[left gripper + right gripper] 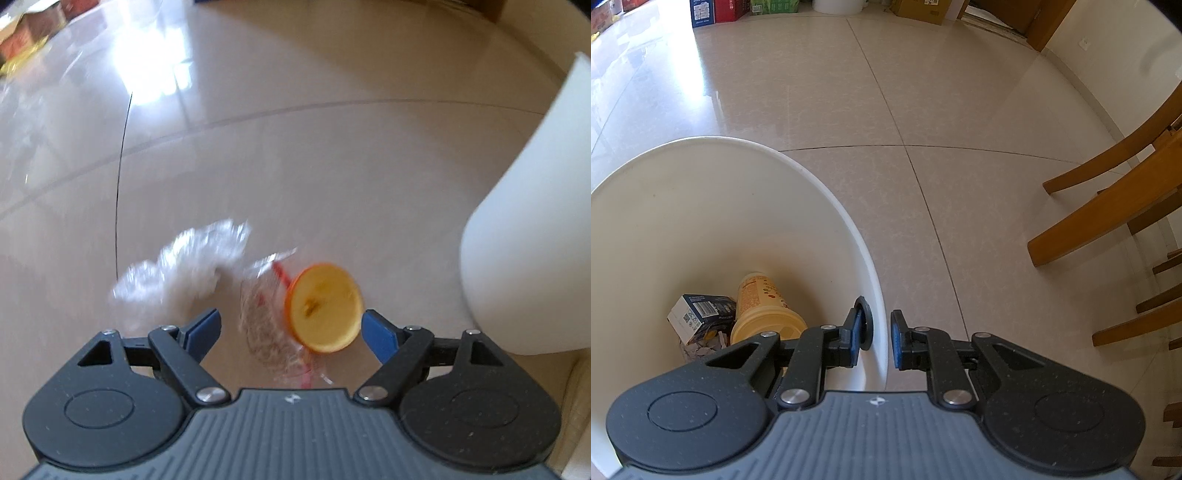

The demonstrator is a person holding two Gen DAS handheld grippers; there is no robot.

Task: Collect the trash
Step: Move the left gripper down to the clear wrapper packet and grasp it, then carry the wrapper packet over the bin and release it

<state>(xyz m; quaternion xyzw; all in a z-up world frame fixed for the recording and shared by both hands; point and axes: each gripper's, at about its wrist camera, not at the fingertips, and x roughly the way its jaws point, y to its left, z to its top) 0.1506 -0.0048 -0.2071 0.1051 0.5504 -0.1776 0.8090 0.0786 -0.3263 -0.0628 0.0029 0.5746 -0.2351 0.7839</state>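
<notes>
An orange round lid (pixel 325 308) lies on the tiled floor, over a clear wrapper with red stripes (pixel 264 332). A crumpled white plastic wad (pixel 177 273) sits just to their left. My left gripper (pixel 290 321) hangs open over the lid and wrapper, with its blue pads to either side of them and not touching. The white bin (pixel 535 240) stands close on the right. My right gripper (pixel 877 338) is shut on the bin's rim (pixel 827 192), one finger inside the wall and one outside. Inside the bin lie a yellow cup (pixel 764 310) and a small box (pixel 701 314).
Wooden chair legs (pixel 1108 206) stand to the right of the bin. Cardboard boxes (pixel 716 11) line the far wall. A thin dark strand (pixel 122 147) runs across the glossy tiles left of the trash. Packaging (pixel 26 33) lies at the far left.
</notes>
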